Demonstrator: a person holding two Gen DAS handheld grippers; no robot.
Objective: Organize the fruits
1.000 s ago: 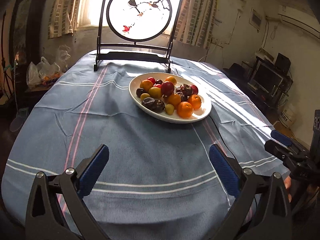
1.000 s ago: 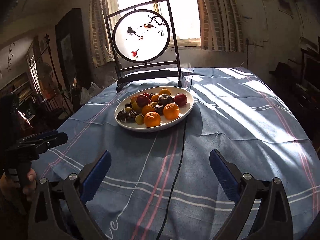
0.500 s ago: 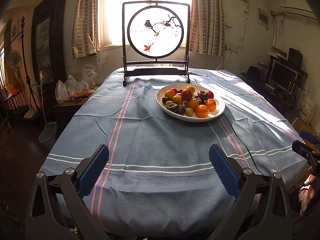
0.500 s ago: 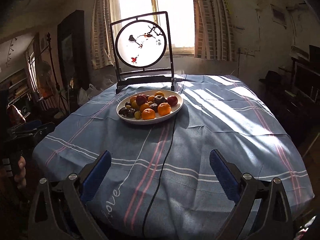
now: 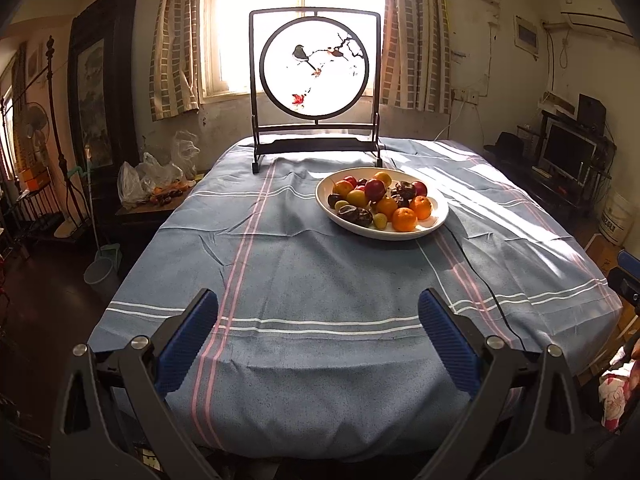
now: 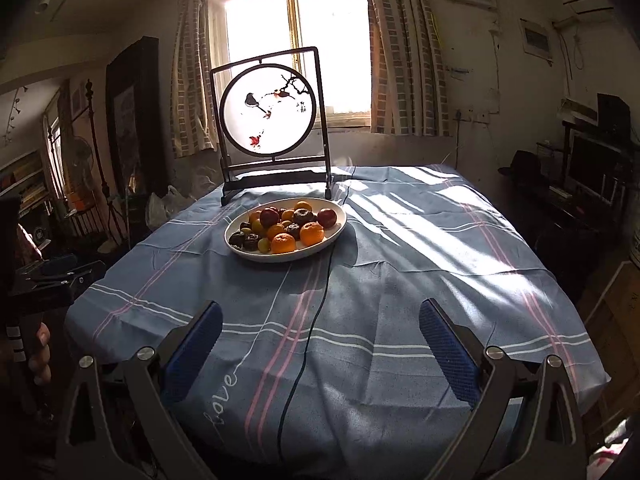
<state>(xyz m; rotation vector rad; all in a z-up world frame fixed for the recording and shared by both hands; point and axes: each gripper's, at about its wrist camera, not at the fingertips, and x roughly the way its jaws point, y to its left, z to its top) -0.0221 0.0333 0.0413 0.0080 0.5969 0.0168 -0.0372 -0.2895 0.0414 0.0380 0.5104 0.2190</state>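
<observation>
I hold both the left tongs (image 5: 318, 330) and right tongs (image 6: 320, 340) wide and empty at the counter's (image 5: 320, 280) near edge, since the fruits (image 5: 380, 202) sit piled in the white plate (image 5: 436, 222) far across.

Plate (image 5: 436, 216) on tablecloth (image 5: 320, 280), toward table's far side. Fruits (image 5: 380, 200) heaped in plate. Framed screen (image 5: 316, 80) upright just behind plate, window (image 5: 300, 20) behind screen. Cable (image 6: 316, 320) runs from plate toward near table edge. Bags (image 5: 152, 180) left of plate, off table.
</observation>
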